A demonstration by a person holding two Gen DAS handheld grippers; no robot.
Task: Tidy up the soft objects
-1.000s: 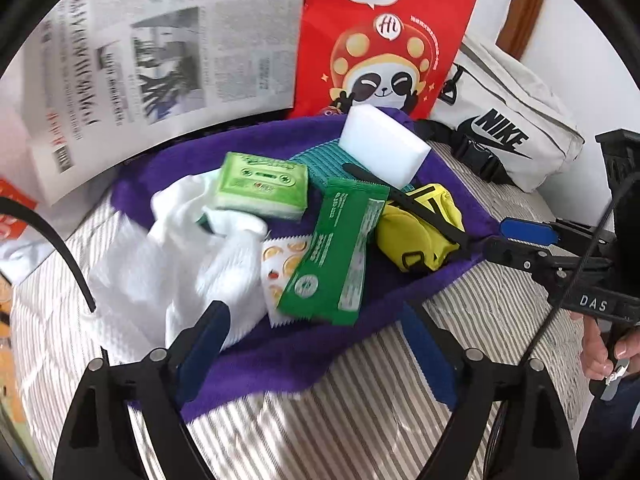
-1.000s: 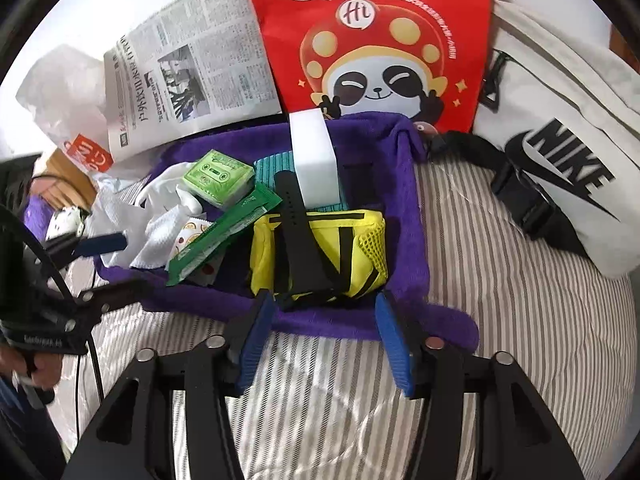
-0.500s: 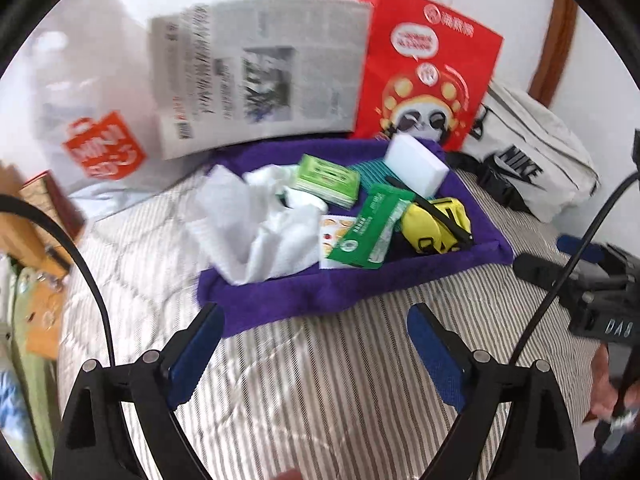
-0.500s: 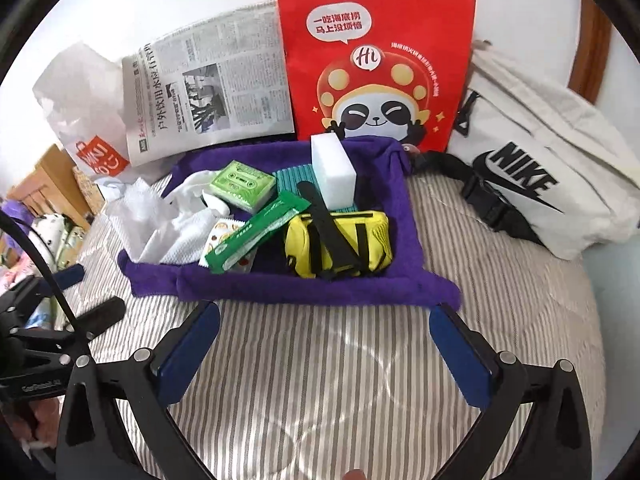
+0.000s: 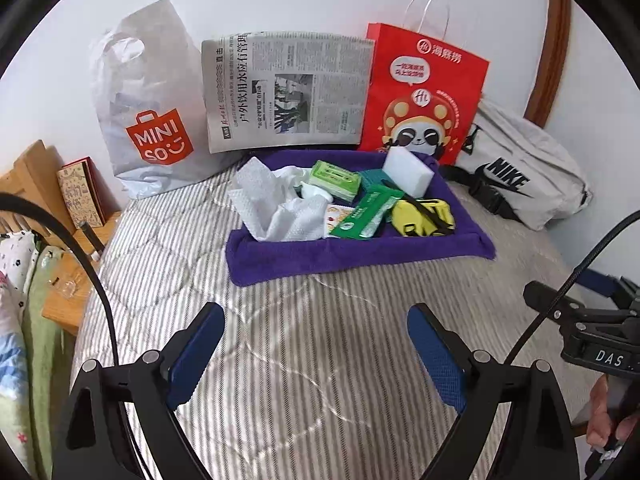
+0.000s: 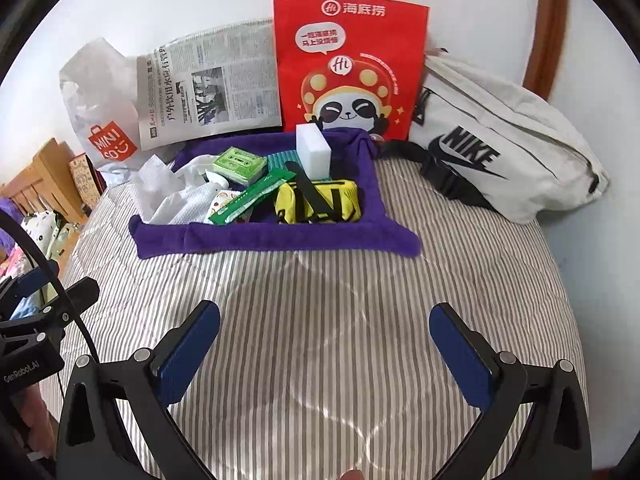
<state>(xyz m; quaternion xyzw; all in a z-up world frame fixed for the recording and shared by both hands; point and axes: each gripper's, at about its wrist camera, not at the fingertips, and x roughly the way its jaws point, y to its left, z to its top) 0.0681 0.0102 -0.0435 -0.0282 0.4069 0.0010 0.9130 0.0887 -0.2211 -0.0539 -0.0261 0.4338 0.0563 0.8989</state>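
Note:
A purple towel (image 5: pixel 352 252) (image 6: pixel 280 240) lies on the striped bed with soft things piled on it: a white cloth (image 5: pixel 280 208) (image 6: pixel 176 200), a light green tissue pack (image 5: pixel 336 178) (image 6: pixel 240 164), a dark green wipes pack (image 5: pixel 364 216) (image 6: pixel 252 200), a white sponge block (image 5: pixel 408 170) (image 6: pixel 314 152) and a yellow pouch with black straps (image 5: pixel 424 218) (image 6: pixel 320 202). My left gripper (image 5: pixel 316 356) is open and empty, well short of the towel. My right gripper (image 6: pixel 324 356) is open and empty, also back from it.
Against the wall stand a white Miniso bag (image 5: pixel 148 112), a newspaper (image 5: pixel 288 92), a red panda paper bag (image 5: pixel 424 96) (image 6: pixel 348 68) and a white Nike bag (image 5: pixel 516 168) (image 6: pixel 500 140). A wooden bedside stand (image 5: pixel 36 184) is at the left. The striped bedcover (image 6: pixel 320 300) spreads in front.
Both grippers have pulled back from the towel and its pile. The right gripper's jaws have opened wider. The objects on the towel have not moved.

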